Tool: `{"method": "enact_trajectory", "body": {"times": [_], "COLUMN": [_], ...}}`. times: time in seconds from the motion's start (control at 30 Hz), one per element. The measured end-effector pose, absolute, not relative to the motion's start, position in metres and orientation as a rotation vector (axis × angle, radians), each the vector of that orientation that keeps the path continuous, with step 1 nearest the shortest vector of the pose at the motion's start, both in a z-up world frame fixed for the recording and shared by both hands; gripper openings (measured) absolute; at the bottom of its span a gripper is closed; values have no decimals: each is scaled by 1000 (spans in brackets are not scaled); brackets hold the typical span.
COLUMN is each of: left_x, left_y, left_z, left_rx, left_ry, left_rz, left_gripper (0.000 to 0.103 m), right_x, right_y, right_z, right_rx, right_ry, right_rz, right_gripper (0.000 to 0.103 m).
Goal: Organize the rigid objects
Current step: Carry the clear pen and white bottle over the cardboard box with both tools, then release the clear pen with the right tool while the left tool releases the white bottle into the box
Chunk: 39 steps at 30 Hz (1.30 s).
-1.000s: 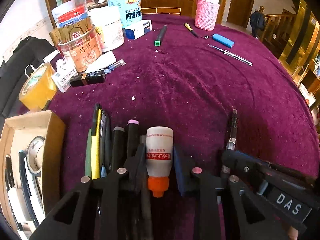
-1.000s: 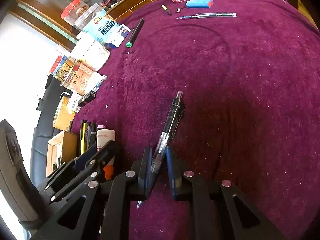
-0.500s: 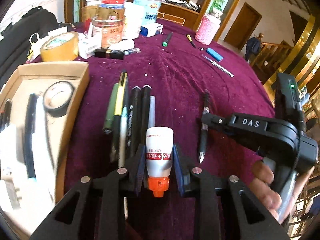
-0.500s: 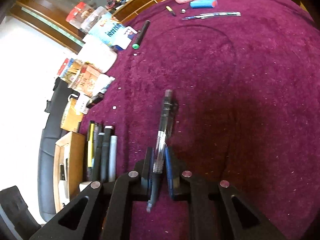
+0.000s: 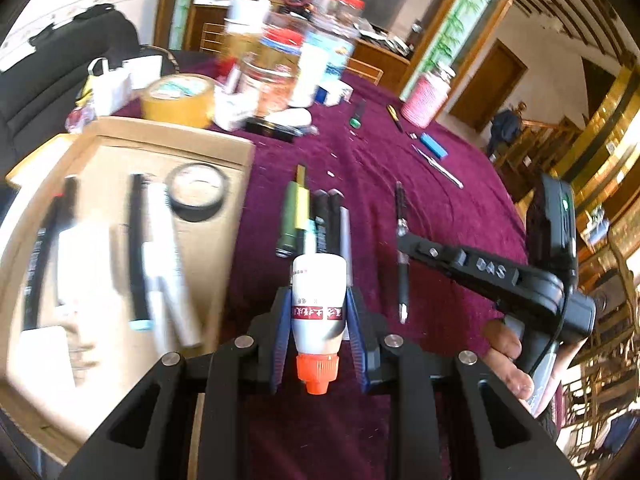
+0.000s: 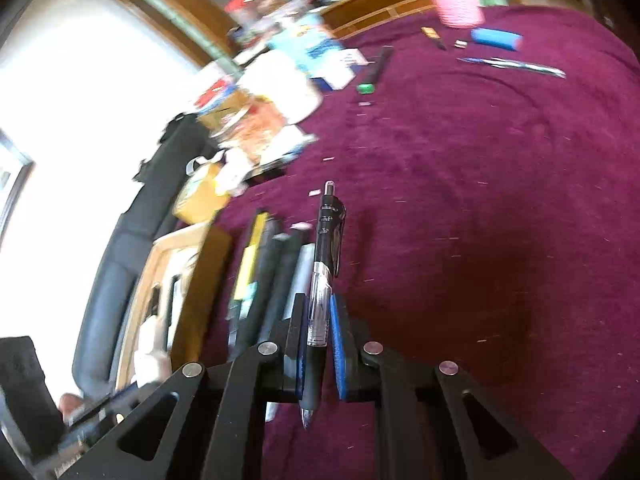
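The left gripper [image 5: 318,316] is clamped on a small white glue bottle [image 5: 319,300], its blue pads pressing the labelled body just above the orange cap [image 5: 318,372], which points back toward the camera. The bottle looks light and made of thin plastic that probably gives a little under squeeze, so holding the broad middle, as here, seems safer than the tapered neck. It hangs above the purple worktop [image 5: 440,208], just beside the row of pens [image 5: 316,220] and right of the cardboard box [image 5: 120,240].

The right gripper [image 6: 320,344] is closed on a black click pen [image 6: 322,280], gripped at its clear barrel near the rubber sleeve. The pen is stiff, slim and smooth, and likely to pivot if pinched far off centre. It sits on the right of the pen row, its clip end pointing away.
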State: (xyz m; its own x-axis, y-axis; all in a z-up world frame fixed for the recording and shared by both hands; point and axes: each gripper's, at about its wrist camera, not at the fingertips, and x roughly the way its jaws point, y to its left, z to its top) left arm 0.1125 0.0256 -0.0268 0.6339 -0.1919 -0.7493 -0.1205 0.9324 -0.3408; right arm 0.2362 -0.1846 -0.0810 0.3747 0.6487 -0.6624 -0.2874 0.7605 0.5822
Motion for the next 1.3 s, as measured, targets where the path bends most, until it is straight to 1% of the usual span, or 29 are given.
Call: {"method": "enact_trajectory", "body": {"times": [0.2, 0.5, 0.67, 0.93, 1.17, 1.3], "left_x": [89, 72, 63, 59, 59, 62], "left_y": [78, 140, 145, 134, 126, 122], "left_z": [-21, -27, -37, -58, -68, -74], "left_rx": [-454, -535, -549, -555, -510, -495], "left_ry": [847, 830, 856, 930, 975, 997], "left_rz": [41, 154, 150, 119, 140, 149], "left_gripper": [26, 26, 26, 26, 26, 26], "right_x": [222, 184, 181, 197, 207, 205], "right_y": [-154, -66, -22, 14, 25, 28], "right_z": [-65, -32, -35, -44, -65, -68], "right_rx": [414, 336, 257, 139, 106, 82], "right_ry": [1056, 1064, 1077, 1090, 1124, 1120], "right_rz": [778, 961, 963, 954, 968, 970], "right_gripper": [11, 11, 11, 11, 11, 11]}}
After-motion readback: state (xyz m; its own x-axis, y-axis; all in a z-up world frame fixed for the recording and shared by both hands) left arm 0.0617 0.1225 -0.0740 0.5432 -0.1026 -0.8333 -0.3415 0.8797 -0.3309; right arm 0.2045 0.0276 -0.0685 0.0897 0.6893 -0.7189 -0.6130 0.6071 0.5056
